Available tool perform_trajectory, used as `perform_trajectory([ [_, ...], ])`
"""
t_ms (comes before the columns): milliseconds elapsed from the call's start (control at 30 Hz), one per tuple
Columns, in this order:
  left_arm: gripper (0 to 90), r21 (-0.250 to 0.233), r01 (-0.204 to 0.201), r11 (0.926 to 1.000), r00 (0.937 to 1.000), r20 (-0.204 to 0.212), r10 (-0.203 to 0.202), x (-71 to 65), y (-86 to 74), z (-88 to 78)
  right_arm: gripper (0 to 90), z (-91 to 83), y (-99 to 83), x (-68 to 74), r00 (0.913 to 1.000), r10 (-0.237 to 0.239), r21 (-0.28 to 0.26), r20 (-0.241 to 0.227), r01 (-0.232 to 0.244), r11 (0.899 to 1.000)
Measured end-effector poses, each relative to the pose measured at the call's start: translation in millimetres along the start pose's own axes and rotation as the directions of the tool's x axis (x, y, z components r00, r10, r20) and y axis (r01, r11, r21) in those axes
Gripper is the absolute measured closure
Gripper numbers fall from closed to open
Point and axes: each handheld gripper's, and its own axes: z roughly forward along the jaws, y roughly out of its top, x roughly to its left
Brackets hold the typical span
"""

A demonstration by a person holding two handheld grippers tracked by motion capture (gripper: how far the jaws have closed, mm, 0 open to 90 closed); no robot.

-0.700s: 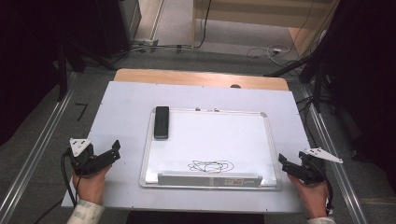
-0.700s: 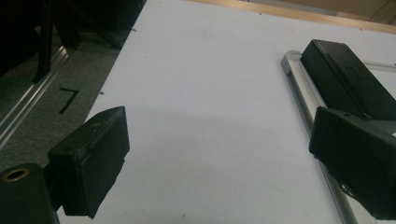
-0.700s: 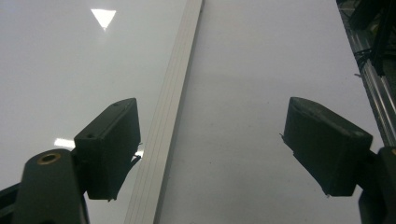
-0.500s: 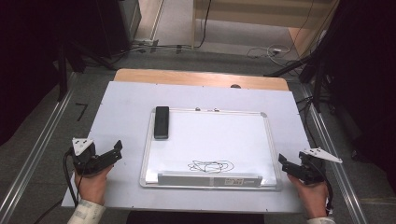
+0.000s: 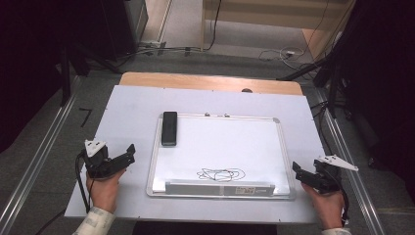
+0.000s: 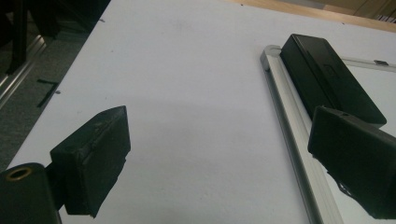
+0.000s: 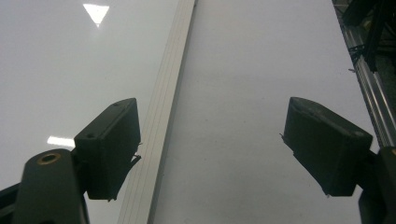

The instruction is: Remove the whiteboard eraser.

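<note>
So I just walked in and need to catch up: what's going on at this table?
A person holds a hand-held gripper in each hand, one at either side of a whiteboard lying flat on the table. The left hand-held gripper and the right hand-held gripper are both open and empty. A black eraser rests on the board's far left corner, and a black scribble sits near its near edge, not yet wiped.

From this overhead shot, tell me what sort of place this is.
Probably a lab or recording workstation: a white-topped table framed by metal rails, loose cables on grey carpet, and a whiteboard with an eraser laid out for a test.
</note>
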Motion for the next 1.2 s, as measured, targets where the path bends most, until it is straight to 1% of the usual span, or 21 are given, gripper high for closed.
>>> perform_trajectory([
  [200,6.0,-0.004,-0.008,1.0,0.9999,0.006,0.008,-8.7,4.5,6.2,17.4,-0.3,0.0,-0.1,1.0,-0.003,-0.002,0.003,0.003,1.0],
  [300,6.0,-0.004,-0.01,0.9999,0.9999,0.006,0.01,-10.9,6.2,8.5,17.4,-0.4,-0.1,-0.1,1.0,-0.004,-0.003,0.003,0.004,1.0],
  [400,6.0,0.001,-0.015,0.9999,0.9999,0.001,0.015,-14.2,8.4,12.7,17.4,-0.4,-0.1,0.0,1.0,-0.004,-0.002,0.003,0.004,1.0],
  [700,6.1,0.004,-0.014,0.9999,0.9999,0.01,0.014,-25.0,13.2,24.7,17.4,-0.4,-0.2,0.2,1.0,-0.003,0.002,0.001,0.003,1.0],
  [833,6.1,0.008,-0.014,0.9999,0.9999,0.005,0.014,-28.6,15.9,28.4,17.4,-0.3,-0.3,0.0,1.0,-0.005,0.002,0.0,0.005,1.0],
  [967,6.1,0.009,-0.014,0.9999,0.9998,0.015,0.014,-33.4,18.6,31.8,17.4,0.1,-0.3,0.1,1.0,-0.002,0.005,0.001,0.002,1.0],
  [1100,6.1,0.027,-0.019,0.9995,0.9994,0.029,0.018,-39.8,19.5,37.0,17.4,0.1,-0.3,0.1,1.0,-0.003,0.007,0.002,0.003,1.0],
  [1133,6.1,0.029,-0.023,0.9993,0.9992,0.033,0.022,-42.8,20.1,39.7,17.4,0.4,-0.3,0.3,1.0,-0.003,0.008,0.001,0.003,1.0],
  [1200,6.1,0.027,-0.02,0.9994,0.9992,0.036,0.019,-44.3,20.4,40.9,17.4,0.8,-0.3,0.6,1.0,-0.005,0.01,0.002,0.005,1.0],
])
